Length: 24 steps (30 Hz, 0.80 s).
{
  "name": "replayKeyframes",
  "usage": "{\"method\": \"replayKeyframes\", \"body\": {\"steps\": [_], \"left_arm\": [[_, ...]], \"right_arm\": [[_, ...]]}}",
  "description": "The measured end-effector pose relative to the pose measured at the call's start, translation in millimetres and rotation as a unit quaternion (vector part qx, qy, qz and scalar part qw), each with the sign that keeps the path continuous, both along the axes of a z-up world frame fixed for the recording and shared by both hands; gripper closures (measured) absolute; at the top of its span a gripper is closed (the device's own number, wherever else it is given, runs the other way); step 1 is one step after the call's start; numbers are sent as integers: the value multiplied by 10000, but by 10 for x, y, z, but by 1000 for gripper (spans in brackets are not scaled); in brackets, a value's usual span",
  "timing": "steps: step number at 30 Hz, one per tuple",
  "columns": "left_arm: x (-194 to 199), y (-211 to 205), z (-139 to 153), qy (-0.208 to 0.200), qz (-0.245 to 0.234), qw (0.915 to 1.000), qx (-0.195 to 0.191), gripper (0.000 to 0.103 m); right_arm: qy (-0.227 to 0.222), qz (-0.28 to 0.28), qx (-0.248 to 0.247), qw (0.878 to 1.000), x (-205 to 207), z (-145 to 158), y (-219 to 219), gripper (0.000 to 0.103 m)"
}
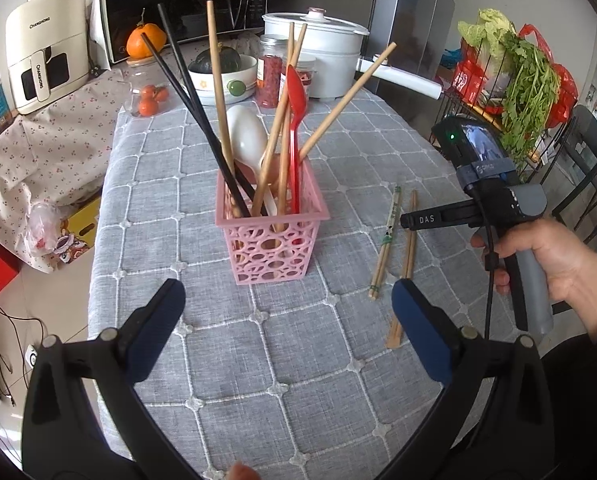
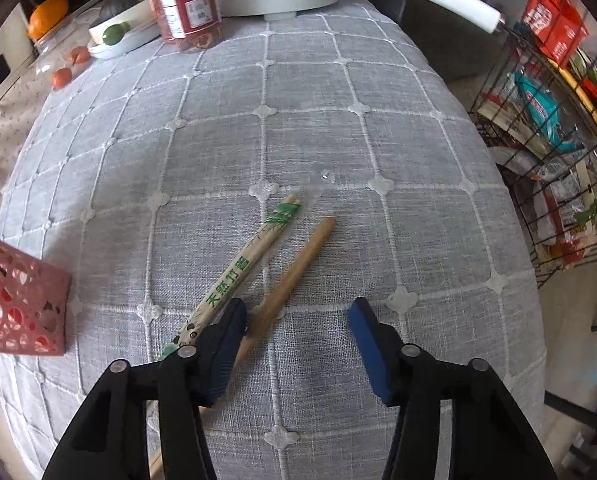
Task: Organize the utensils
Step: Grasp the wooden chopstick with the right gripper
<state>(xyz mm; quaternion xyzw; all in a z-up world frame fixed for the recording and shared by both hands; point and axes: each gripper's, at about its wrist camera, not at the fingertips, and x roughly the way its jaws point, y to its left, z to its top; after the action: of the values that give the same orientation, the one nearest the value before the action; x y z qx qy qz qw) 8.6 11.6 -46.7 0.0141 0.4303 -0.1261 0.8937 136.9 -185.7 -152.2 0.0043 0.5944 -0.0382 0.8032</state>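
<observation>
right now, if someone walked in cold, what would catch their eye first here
Probably the pink basket mid-table on the grey cloth, bristling with chopsticks, a red spoon and a white spoon. To its right lie a wrapped chopstick pair and bare wooden chopsticks, with the right gripper open just above them.

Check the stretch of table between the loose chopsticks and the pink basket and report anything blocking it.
Nothing visible blocks it. Only bare grey tablecloth lies between the wrapped chopsticks, the bare wooden chopstick and the pink basket. The basket is crowded with upright utensils, though gaps remain. The right gripper stands open over the bare chopstick.
</observation>
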Motion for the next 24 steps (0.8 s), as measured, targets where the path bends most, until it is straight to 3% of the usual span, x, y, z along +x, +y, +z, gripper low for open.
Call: {"method": "replayKeyframes", "body": {"steps": [2, 7, 15, 20, 22, 24], "left_arm": [[1, -62, -12, 36, -65, 9999, 82, 0], [21, -258, -35, 167, -258, 9991, 277, 0], [118, -721, -18, 430, -627, 9965, 353, 1], [310, -1173, -46, 393, -620, 9946, 732, 1], [439, -1353, -100, 397, -597, 9928, 956, 4], [594, -1492, -184, 513, -625, 9911, 1060, 18]], "right_arm": [[10, 154, 11, 9999, -17, 7, 40, 72], [142, 251, 187, 9994, -82, 11, -55, 98], [80, -250, 751, 9968, -258, 159, -627, 98], [-288, -456, 906, 9944, -423, 459, -934, 98], [-473, -491, 1059, 9920, -471, 574, -1030, 98], [-594, -566, 1237, 9889, -500, 645, -1105, 98]]}}
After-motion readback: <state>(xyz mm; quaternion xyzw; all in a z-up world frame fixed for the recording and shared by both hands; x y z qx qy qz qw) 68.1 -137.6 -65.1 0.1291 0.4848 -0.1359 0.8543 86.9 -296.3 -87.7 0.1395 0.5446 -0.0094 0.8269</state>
